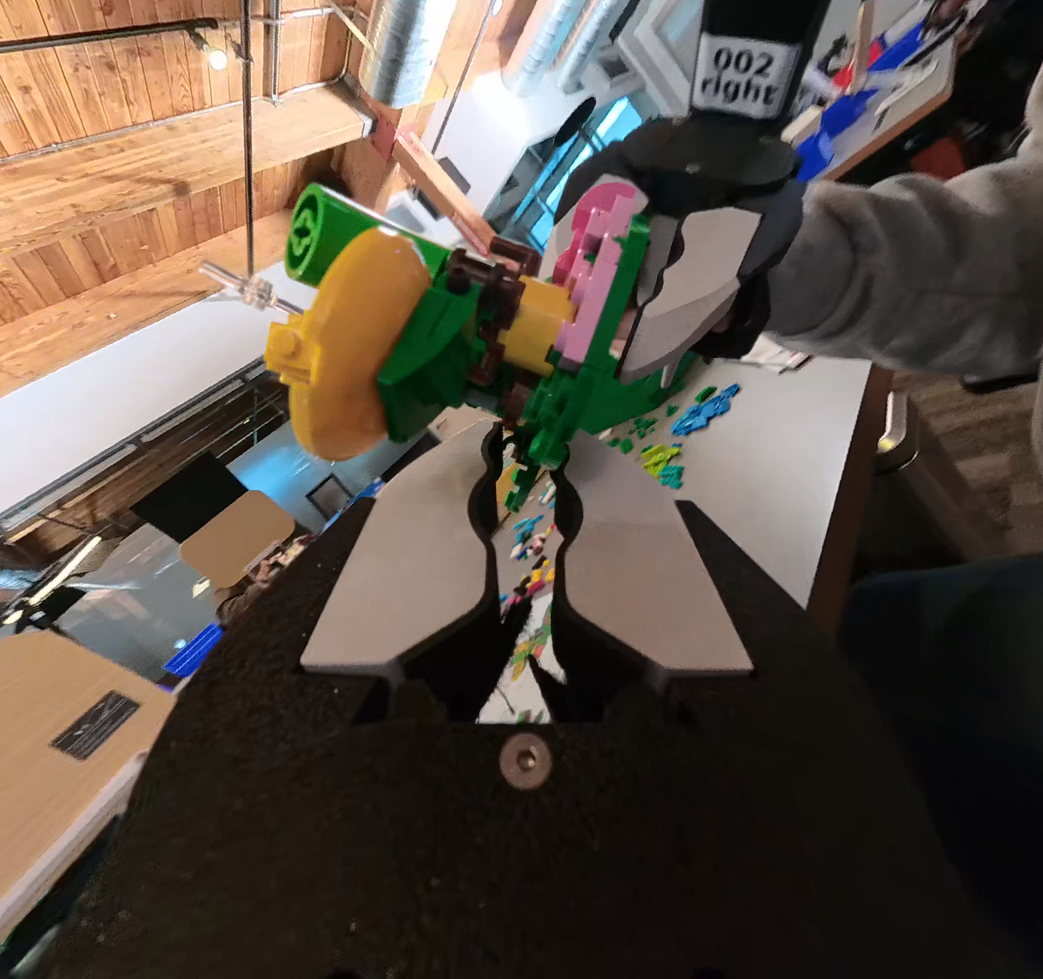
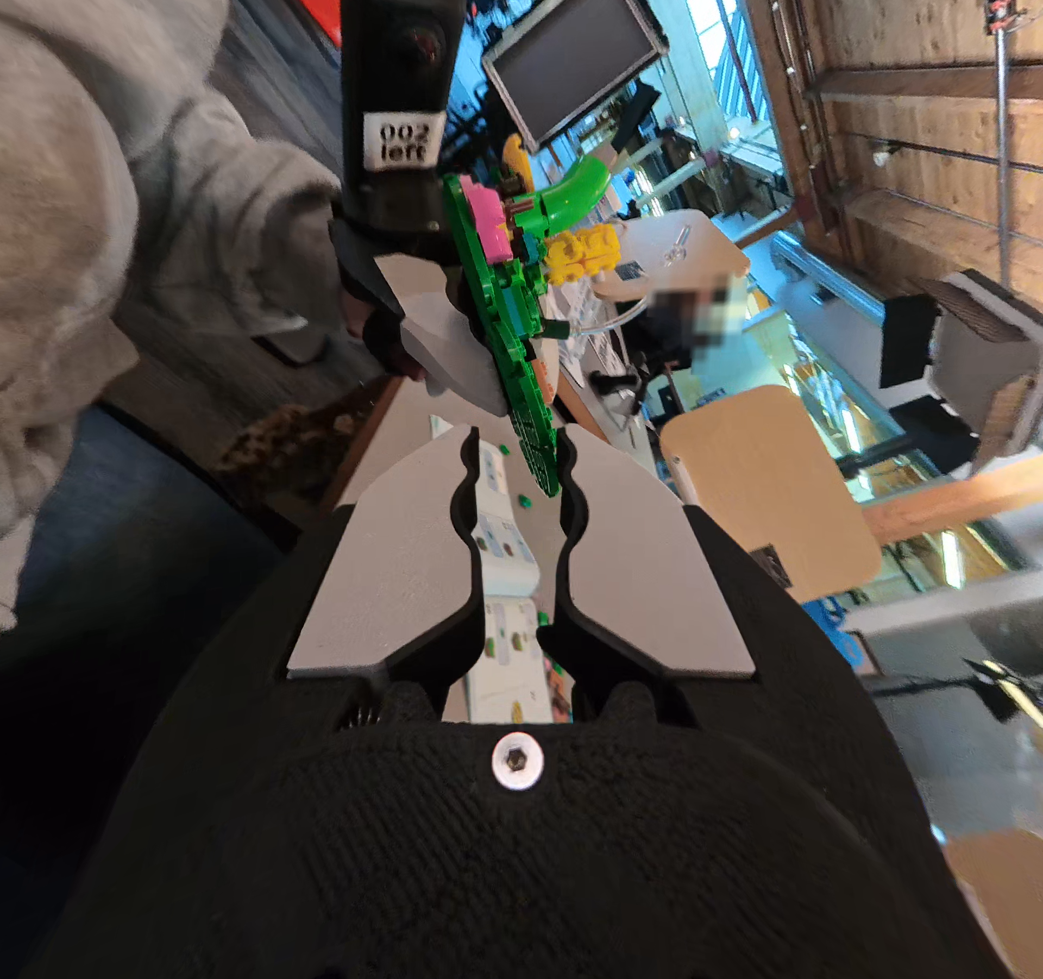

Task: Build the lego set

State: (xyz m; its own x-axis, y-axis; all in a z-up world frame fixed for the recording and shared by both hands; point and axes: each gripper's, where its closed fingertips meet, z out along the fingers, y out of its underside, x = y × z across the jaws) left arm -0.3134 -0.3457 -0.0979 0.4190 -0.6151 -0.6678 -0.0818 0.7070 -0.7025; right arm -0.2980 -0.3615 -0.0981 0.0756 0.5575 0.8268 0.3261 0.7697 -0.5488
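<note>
L gripper (image 1: 527, 444): jaws nearly shut, pinching the green plate edge of the brick model (image 1: 564, 387), up in air above table (image 1: 790, 472). R gripper (image 2: 516, 461): jaws part open, plate edge touching one pad (image 2: 570, 478) only, no pinch. L alone carries it, so its squeeze must be firm.

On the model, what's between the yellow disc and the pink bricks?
In the left wrist view: green bricks, then brown pieces, then a yellow cylinder that meets the pink bricks.
</note>
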